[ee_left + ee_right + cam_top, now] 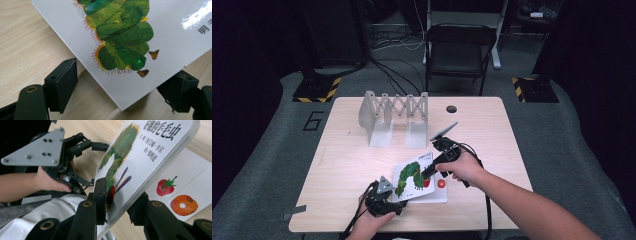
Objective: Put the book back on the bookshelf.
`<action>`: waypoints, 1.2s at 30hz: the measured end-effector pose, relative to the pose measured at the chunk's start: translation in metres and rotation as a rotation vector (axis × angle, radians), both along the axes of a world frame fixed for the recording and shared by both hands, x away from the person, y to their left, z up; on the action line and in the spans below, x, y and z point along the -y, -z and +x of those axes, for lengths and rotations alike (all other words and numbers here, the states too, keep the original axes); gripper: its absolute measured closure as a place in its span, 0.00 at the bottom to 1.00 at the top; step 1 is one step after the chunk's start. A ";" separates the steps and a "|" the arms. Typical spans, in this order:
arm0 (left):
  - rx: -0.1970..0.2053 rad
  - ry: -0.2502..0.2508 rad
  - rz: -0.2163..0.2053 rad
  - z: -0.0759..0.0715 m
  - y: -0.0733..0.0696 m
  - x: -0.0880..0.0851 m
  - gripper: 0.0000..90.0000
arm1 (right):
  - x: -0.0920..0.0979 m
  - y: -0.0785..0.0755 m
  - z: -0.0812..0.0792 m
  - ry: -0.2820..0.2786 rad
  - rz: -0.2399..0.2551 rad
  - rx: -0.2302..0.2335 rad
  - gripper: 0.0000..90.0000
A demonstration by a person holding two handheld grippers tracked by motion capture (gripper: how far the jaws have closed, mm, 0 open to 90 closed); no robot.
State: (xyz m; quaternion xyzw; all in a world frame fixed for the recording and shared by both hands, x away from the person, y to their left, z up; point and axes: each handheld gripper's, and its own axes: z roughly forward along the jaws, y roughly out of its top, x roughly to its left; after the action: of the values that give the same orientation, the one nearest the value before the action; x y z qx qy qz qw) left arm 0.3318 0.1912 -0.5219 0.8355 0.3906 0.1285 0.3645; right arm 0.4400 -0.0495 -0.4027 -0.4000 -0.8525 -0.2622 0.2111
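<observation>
While the right gripper [117, 202] pinches the book cover [140, 152] and tips it up, the left gripper [120, 92] waits wide open, holding nothing, around the near corner.

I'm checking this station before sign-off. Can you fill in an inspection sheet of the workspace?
Surface: wooden table, pale, round hole at far edge.
Job's things: caterpillar book, cover lifted over the fruit pages.
Clutter: folding rack at the far side.
Grippers: right hand-held gripper shut on the cover; left hand-held gripper open around the book's corner.
Cables: one trails from each gripper; more lie on the floor.
Surroundings: chair, grey floor.
</observation>
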 end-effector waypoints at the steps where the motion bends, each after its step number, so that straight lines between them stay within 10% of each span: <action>1: 0.000 0.006 0.010 0.000 0.000 0.000 0.23 | 0.000 0.000 -0.001 -0.004 0.004 0.001 0.80; 20: 0.031 0.059 0.082 -0.004 0.000 0.005 0.24 | 0.006 -0.004 -0.014 -0.179 0.041 0.039 0.88; 36: 0.009 0.117 0.034 0.001 -0.001 -0.001 0.27 | 0.013 -0.001 -0.017 -0.223 0.023 0.096 0.94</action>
State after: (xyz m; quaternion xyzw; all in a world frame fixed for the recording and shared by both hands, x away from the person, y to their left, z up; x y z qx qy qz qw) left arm 0.3332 0.1924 -0.5206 0.8623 0.3373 0.1172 0.3590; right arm 0.4234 -0.0625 -0.4013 -0.2870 -0.8977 -0.2659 0.2025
